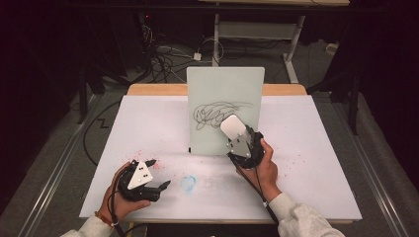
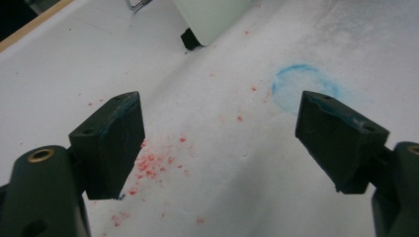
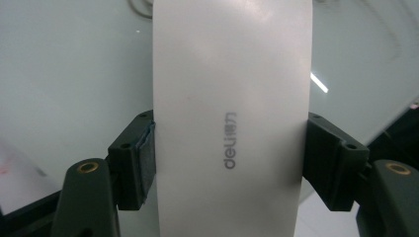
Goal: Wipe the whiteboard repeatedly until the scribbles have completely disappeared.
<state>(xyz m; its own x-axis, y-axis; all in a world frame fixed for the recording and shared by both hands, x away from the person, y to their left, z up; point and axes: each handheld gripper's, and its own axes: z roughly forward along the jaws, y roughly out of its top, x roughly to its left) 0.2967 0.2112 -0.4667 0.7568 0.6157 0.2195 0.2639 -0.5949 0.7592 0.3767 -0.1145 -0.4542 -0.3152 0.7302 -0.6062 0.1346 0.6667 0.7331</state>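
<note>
While the right gripper [image 1: 236, 134] has its jaws clamped on the two long sides of a white whiteboard eraser [image 1: 232, 126], the eraser's far end lies against the upright whiteboard [image 1: 225, 89], just beside the right-hand end of the black scribble [image 1: 216, 114]. The eraser's long axis runs on from the jaws toward the board, tilted up and to the left, so the scribble lies left of and slightly above the eraser's tip; judging from this, a wipe leftward across the board would cover it. In the right gripper view the eraser [image 3: 232, 118] carries grey "deli" lettering. The left gripper [image 1: 157, 174] rests in front of the board's lower left corner, well apart from the scribble, its jaws spread wide and empty. The white surface [image 1: 306, 148] in front of the board bears red specks [image 2: 148, 165] and a faint blue ring [image 2: 305, 85]. Behind the board, the room is dark, with cables on the floor
</note>
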